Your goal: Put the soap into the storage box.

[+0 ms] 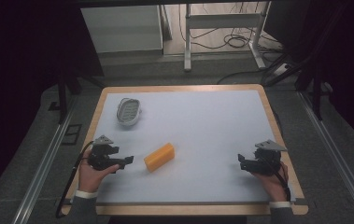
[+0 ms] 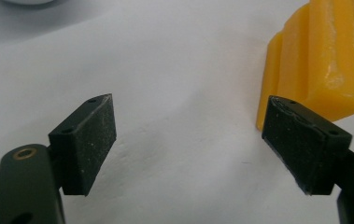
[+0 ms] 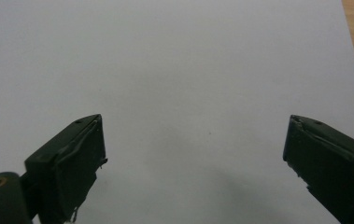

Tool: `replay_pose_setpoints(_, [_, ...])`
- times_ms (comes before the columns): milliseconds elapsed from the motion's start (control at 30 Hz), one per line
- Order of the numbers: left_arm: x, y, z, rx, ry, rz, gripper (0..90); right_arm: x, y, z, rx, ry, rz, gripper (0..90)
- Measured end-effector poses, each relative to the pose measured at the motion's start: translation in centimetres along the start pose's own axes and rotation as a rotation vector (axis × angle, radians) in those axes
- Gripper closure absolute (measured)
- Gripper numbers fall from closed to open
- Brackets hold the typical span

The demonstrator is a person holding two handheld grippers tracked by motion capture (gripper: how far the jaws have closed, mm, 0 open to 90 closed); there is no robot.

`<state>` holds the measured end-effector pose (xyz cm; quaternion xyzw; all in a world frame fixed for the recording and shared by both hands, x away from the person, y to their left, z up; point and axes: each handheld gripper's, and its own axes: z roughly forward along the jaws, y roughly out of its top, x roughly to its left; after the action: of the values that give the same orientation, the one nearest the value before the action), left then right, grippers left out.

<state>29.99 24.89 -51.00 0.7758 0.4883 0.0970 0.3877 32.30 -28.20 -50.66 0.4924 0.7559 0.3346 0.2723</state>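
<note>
- Left tool (image 1: 127, 162) sits low at the near-left of the white worktop (image 1: 212, 121), jaws spread wide with nothing between them; its tips point toward the yellow block (image 1: 159, 157).
- Right tool (image 1: 243, 161) rests at the near-right of the worktop, well apart from the block, jaws also wide open and empty over bare white surface.
- Yellow block lies flat on the worktop just beside the left tool's tips, untouched; in the left gripper view it sits just beyond one jaw, outside the gap.
- Small oval grey dish (image 1: 129, 111) stands toward the far-left of the worktop, well apart from both tools.
</note>
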Motion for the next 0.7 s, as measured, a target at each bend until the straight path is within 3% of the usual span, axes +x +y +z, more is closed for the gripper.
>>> replay_pose_setpoints(367, [0.1,-0.4,0.0,0.008,0.02,-0.02,18.9,-0.1,0.2,0.3,-0.002,0.023,-0.009,7.7])
replay_pose_setpoints(533, [-0.6,0.0,-0.3,0.006,0.013,-0.001,19.0,-0.5,-0.2,-0.1,-0.002,0.015,0.002,8.1])
replay_pose_setpoints(700, [-1.0,0.4,-0.4,0.027,0.038,0.022,18.7,-1.2,-0.5,-0.7,-0.012,0.01,0.023,8.8])
